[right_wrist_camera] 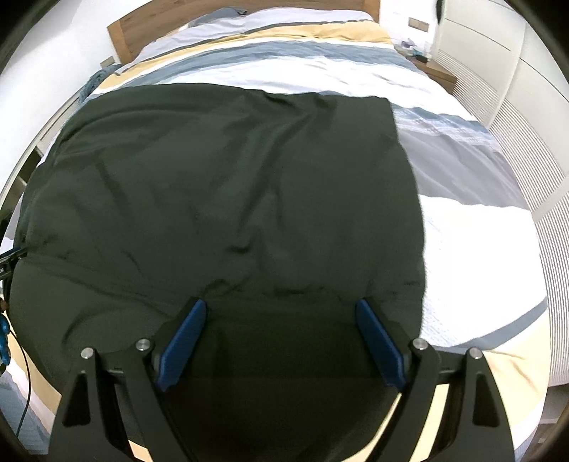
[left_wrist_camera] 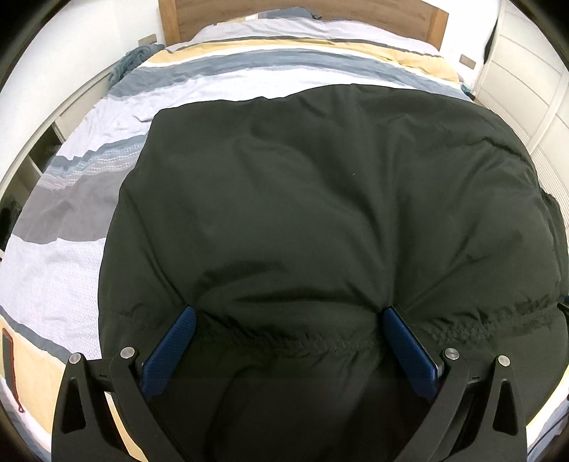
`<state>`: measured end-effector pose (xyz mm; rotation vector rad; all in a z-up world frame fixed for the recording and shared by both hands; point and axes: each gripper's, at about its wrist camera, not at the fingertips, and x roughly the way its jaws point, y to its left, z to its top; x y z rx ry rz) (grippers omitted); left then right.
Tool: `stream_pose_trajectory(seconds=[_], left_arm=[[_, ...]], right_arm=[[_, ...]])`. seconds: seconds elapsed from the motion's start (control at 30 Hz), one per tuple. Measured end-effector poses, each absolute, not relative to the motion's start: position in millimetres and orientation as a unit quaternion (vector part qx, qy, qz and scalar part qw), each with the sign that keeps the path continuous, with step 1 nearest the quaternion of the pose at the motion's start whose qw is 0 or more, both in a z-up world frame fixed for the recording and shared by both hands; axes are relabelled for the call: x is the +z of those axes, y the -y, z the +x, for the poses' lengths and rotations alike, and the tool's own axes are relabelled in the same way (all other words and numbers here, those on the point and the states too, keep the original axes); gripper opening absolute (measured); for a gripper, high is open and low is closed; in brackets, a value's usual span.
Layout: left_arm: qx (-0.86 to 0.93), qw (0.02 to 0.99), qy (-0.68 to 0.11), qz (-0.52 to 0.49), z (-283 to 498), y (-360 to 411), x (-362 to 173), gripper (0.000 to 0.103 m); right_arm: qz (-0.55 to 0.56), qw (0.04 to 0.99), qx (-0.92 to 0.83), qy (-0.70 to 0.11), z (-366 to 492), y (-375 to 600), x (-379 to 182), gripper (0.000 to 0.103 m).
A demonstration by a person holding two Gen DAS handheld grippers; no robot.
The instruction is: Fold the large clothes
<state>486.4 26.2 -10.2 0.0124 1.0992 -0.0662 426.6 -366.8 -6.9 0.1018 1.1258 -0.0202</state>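
Dark garment (left_wrist_camera: 320,199): a large blackish-green piece of clothing is lying spread over the near part of the bed, wrinkled, with a gathered stitched seam running across it close to my left jaws; its far edge is lying straight across the striped cover.
Bed (left_wrist_camera: 71,248): it is carrying the garment and is showing a duvet cover in white, grey, blue and yellow bands on both sides of the cloth.
Headboard (left_wrist_camera: 185,17): a wooden panel is standing at the far end of the bed, against a white wall.
My left gripper (left_wrist_camera: 288,316): I am pointing it steeply down over the seamed edge of the garment; my jaws are standing wide apart, with cloth bulging up between the blue pads.
My right gripper (right_wrist_camera: 281,307): I am holding it over the garment near its right edge, jaws spread wide, nothing clamped; the view is slightly blurred.
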Motion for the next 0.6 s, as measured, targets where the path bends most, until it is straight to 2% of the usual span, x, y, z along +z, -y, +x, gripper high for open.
stream_pose_trajectory(seconds=[0.37, 0.6], left_arm=[[-0.035, 0.851, -0.524, 0.007, 489.1, -25.7, -9.7, 0.103], [-0.025, 0.857, -0.514, -0.018, 484.4, -60.3, -3.4, 0.103]], right_arm=[[0.053, 0.841, -0.018, -0.539, 420.4, 379.9, -7.6, 0.087], [0.056, 0.836, -0.041, -0.544, 418.3, 404.8, -5.0, 0.087]])
